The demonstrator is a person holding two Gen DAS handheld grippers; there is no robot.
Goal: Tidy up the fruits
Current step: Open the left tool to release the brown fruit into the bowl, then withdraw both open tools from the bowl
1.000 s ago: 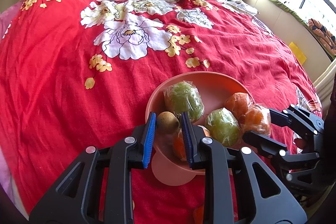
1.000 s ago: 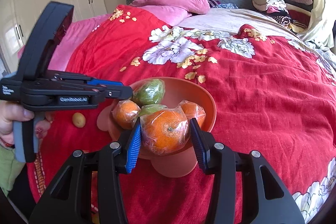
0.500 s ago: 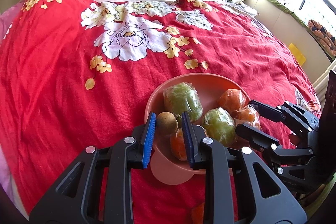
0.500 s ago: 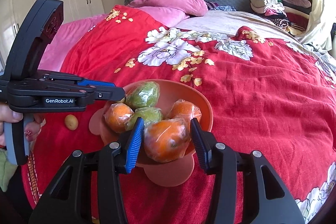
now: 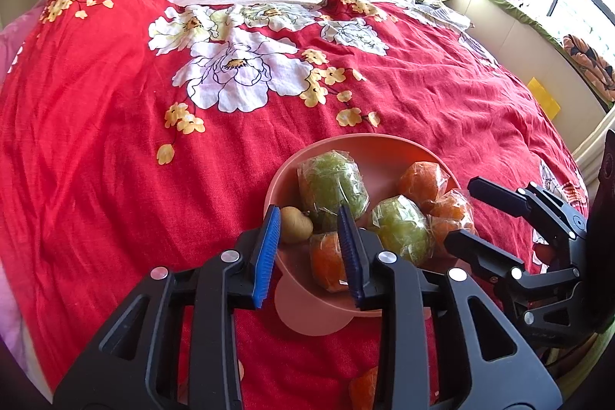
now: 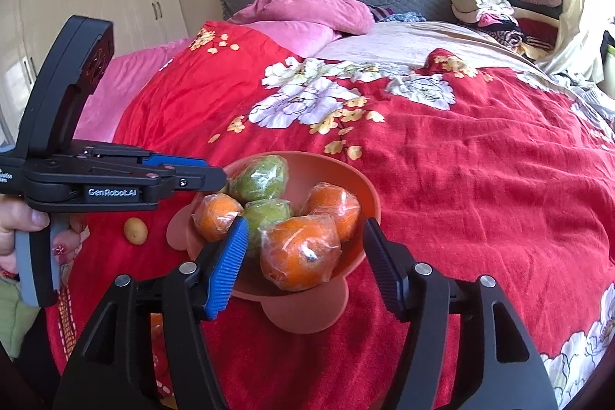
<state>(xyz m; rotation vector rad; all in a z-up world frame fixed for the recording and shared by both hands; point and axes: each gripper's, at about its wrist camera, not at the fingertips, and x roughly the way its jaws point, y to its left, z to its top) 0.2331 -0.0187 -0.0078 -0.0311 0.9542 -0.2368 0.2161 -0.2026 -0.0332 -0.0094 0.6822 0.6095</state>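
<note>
A salmon-pink plastic footed bowl point(image 6: 357, 191) stands on a bed covered by a red quilt printed with white and yellow flowers point(image 6: 461, 171); the bowl holds fruits wrapped in clear film, two green ones and several oranges.

The left tongs point(image 5: 307, 244) hang over the near-left rim of the bowl; their blue-padded jaws are opening, and a small brown kiwi-like fruit point(image 5: 295, 224) lies just beyond the tips, beside the left pad and inside the rim, with the right pad clear of it; whether the left pad touches it cannot be told.

The right tongs point(image 6: 303, 248) stand spread and are opening further; a large film-wrapped orange point(image 6: 300, 252) sits in the bowl between the pads, near the left one, with a clear gap to the right one.

In the right wrist view the left tongs reach in from the left, gripped by a hand point(image 6: 23, 229) with painted nails; a small yellow-brown round fruit point(image 6: 135, 230) lies on the quilt just left of the bowl's foot.

A pink pillow point(image 6: 311, 10) and a pile of folded clothes point(image 6: 488, 6) lie at the far end of the bed.
</note>
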